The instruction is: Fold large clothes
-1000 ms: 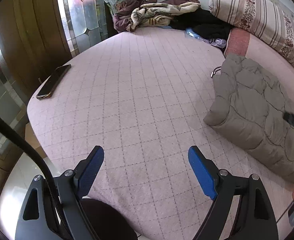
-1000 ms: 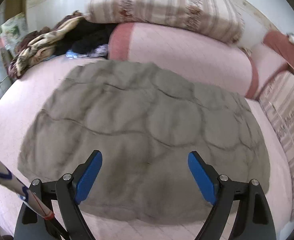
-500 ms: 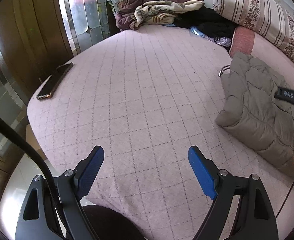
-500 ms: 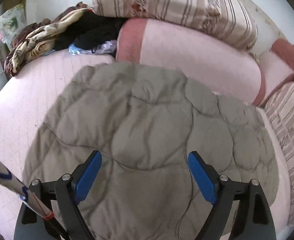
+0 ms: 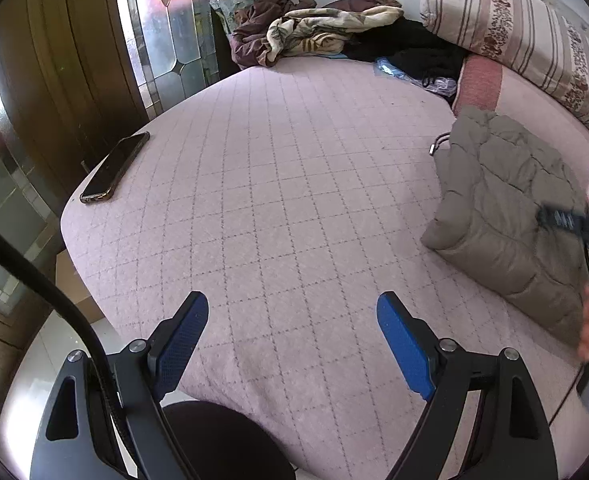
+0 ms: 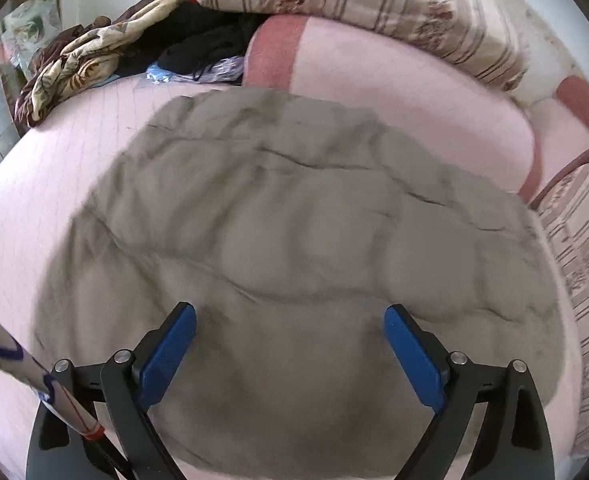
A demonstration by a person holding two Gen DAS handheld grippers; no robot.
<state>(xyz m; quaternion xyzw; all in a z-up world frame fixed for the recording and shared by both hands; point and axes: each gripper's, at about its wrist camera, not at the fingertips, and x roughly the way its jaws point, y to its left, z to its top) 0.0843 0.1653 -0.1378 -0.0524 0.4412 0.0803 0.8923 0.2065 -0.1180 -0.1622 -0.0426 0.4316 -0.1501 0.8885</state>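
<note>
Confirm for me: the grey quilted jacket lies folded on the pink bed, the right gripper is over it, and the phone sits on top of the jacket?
Not quite. The phone lies on the bare pink bed near its far left edge, well apart from the grey quilted jacket, as the left wrist view shows. The right gripper is over the jacket, jaws opening, nothing gripped.

blurred jacket (image 6: 294,240), right tool (image 5: 574,222) cut off

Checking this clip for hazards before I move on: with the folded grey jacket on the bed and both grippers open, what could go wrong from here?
1. The right gripper hangs over the puffy grey jacket, its jaws opening; a shallow pinch may catch only the top layer and undo the fold.
2. The phone lies at the bed's edge; tugging the cover could drop it.
3. A small metal piece beside the jacket might snag.
</note>
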